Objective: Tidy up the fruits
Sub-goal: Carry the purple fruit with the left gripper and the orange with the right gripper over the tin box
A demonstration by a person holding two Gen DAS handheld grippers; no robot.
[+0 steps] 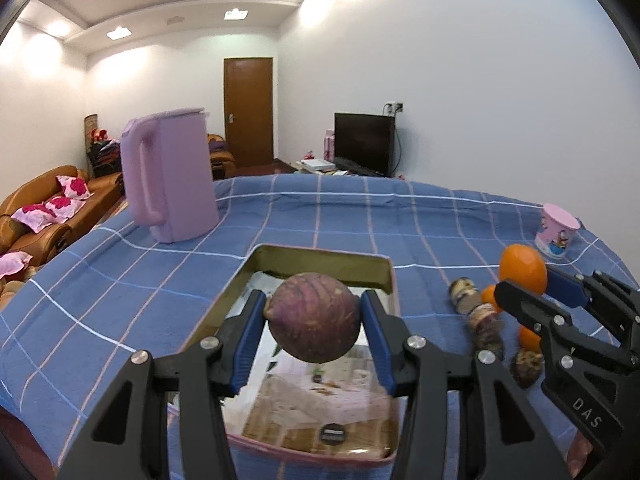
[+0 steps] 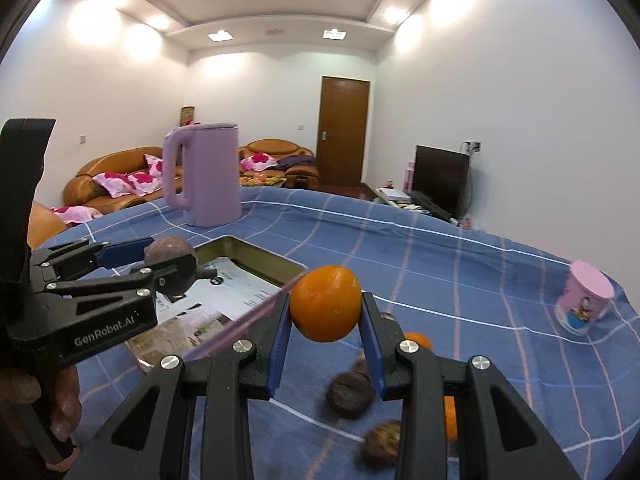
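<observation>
From the left wrist, our left tongs (image 1: 314, 322) are clenched on a purple passion fruit (image 1: 314, 318), hanging over the near half of the open tin tray (image 1: 320, 264). We should lower it close to the tray's paper lining before letting go, or it may roll.

From the right wrist, our right tongs (image 2: 325, 314) grip an orange (image 2: 325, 304) just right of the tray's rim, above the worktop (image 2: 460, 272). We should carry it left over the rim, clear of the left tongs.
</observation>
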